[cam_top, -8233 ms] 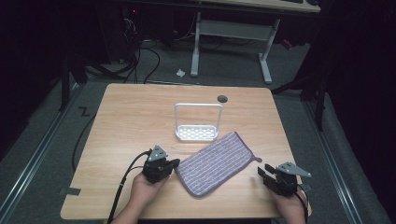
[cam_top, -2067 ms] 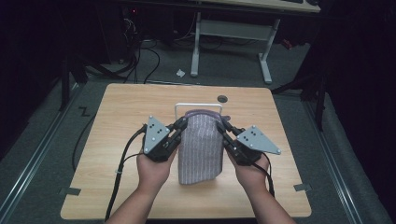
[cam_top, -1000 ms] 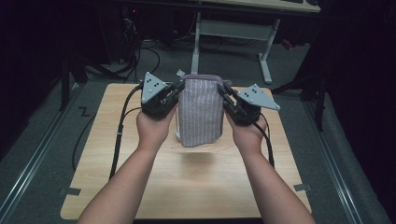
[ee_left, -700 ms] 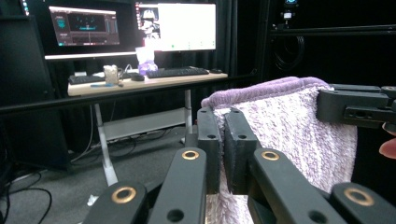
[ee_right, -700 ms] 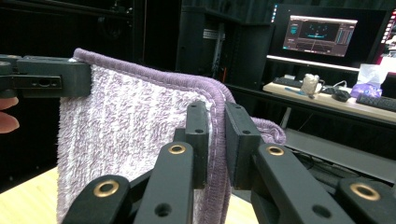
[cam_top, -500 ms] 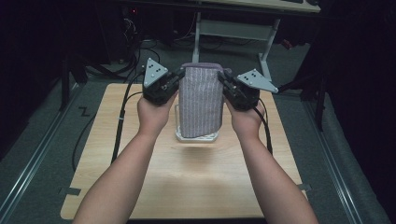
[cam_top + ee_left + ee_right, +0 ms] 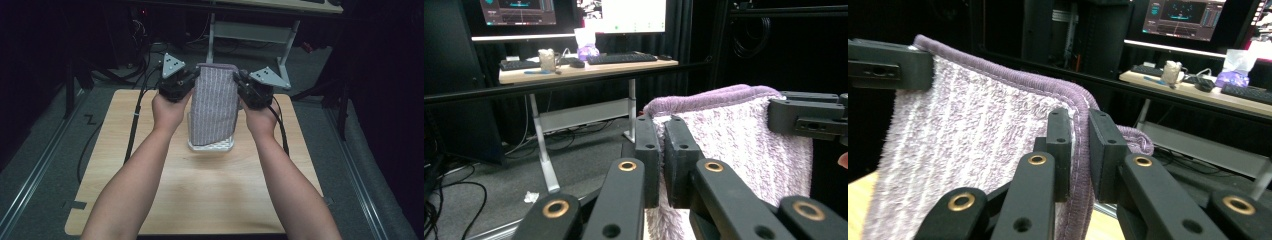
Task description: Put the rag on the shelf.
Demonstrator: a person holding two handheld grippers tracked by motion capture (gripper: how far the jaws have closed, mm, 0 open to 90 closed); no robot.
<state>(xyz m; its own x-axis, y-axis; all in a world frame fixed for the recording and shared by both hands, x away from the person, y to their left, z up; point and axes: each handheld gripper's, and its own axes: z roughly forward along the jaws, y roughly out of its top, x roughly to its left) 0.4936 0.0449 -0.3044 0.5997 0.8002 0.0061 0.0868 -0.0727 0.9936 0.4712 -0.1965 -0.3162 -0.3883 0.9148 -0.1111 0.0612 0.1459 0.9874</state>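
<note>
Purple striped towel (image 7: 215,107) hangs above the white rack (image 7: 210,145); we pinch its top corners, left claw (image 7: 192,80) and right claw (image 7: 240,82) both clamped on it.

We see the purple towel (image 7: 215,107), which lay flat on the near part of the table (image 7: 125,165) at first, now lifted and hanging upright over the white rack (image 7: 210,146) at the far side. The left gripper (image 7: 192,80) and right gripper (image 7: 239,82) have travelled from the near edge to the far side, each clamped on a top corner.
</note>
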